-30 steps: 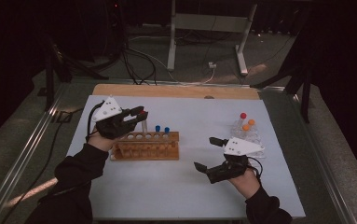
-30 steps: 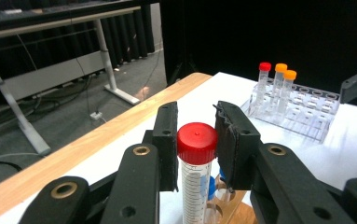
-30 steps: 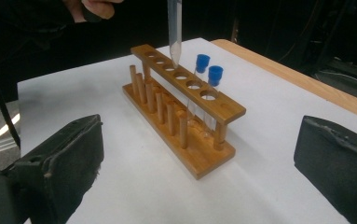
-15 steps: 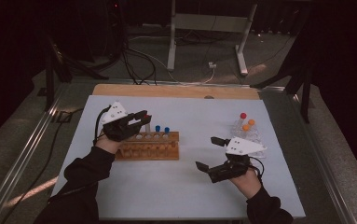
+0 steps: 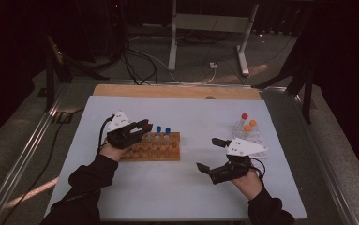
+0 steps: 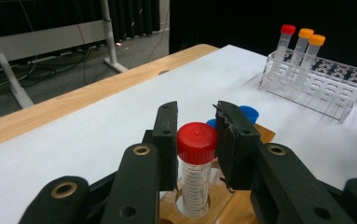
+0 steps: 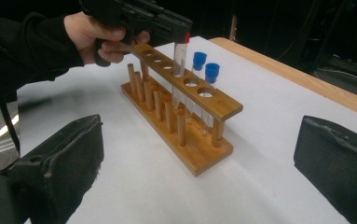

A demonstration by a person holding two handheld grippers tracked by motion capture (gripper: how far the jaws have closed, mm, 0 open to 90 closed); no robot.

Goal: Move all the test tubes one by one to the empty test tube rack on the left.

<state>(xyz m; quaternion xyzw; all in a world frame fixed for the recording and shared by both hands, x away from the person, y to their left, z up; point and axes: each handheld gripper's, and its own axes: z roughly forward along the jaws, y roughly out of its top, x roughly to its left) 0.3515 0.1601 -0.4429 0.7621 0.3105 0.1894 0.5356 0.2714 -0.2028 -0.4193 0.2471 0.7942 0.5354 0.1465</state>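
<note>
The left gripper stands over the wooden rack, its jaws set on either side of the red cap of a tube. In the left gripper view the cap sits between the pads with a thin gap on the right side, so a full clamp cannot be confirmed; the jaws are nearly together on it. The lower end of the tube stands in a hole of the rack directly below the jaws. Just beyond the jaws are two blue-capped tubes in the same rack. Further ahead and to the right stands a clear rack holding one red-capped and two orange-capped tubes.

The right gripper hangs above the bare mat, jaws wide apart and holding nothing.

Step in hand, as judged: seating or lifting the tube at the wooden rack. The next move calls for a straight vertical path, keeping the tube upright and in line with its hole.
</note>
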